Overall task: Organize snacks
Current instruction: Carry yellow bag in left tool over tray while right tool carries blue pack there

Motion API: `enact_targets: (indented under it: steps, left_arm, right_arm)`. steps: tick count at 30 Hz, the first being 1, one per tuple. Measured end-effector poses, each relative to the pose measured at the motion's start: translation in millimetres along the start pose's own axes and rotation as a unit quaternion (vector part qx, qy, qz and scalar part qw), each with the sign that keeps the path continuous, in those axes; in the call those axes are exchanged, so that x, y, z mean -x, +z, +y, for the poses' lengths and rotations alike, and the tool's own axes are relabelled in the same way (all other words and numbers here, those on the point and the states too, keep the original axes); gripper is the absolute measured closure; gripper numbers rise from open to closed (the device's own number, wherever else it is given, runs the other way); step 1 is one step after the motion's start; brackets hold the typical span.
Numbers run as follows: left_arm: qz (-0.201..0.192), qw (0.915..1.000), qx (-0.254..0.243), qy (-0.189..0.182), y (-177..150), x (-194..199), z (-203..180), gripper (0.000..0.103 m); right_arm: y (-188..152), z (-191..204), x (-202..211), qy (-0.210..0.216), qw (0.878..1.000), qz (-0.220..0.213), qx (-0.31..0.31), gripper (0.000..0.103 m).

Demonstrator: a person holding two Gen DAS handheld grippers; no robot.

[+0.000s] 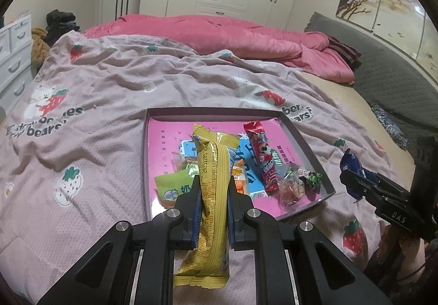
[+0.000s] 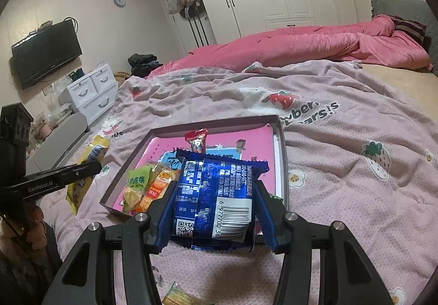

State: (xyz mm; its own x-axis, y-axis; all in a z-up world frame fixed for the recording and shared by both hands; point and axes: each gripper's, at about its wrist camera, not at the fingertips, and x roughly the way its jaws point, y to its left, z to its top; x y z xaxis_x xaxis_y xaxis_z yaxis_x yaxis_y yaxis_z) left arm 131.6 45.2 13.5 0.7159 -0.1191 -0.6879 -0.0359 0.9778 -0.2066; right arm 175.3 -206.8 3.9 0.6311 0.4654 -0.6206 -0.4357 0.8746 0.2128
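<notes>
we are holding a yellow packet pinched in the left gripper and a blue packet clamped in the right gripper, both hovering at the tray edge; next, we judge, releasing them inside.

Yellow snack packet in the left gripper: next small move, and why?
Probably ease the left gripper forward over the shallow pink-lined box and let go. The long yellow snack packet is clamped upright between its fingers just short of the box's near rim, and other snacks already lie inside.
</notes>
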Motion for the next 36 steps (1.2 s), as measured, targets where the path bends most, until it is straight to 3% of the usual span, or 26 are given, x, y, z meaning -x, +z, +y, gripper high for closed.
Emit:
enact_targets:
  steps: [15, 36]
  left_arm:
    - [-0.008, 0.9998, 0.013, -0.01, 12, -14, 2, 0.088]
    - [0.024, 0.9996, 0.001, -0.016, 9, -60, -8, 0.087]
  right_arm:
    - [5, -8, 2, -0.011, 1.0, -0.02, -0.008, 0.05]
    - [7, -19, -19, -0.038, 0.999, -0.003, -0.007, 0.05]
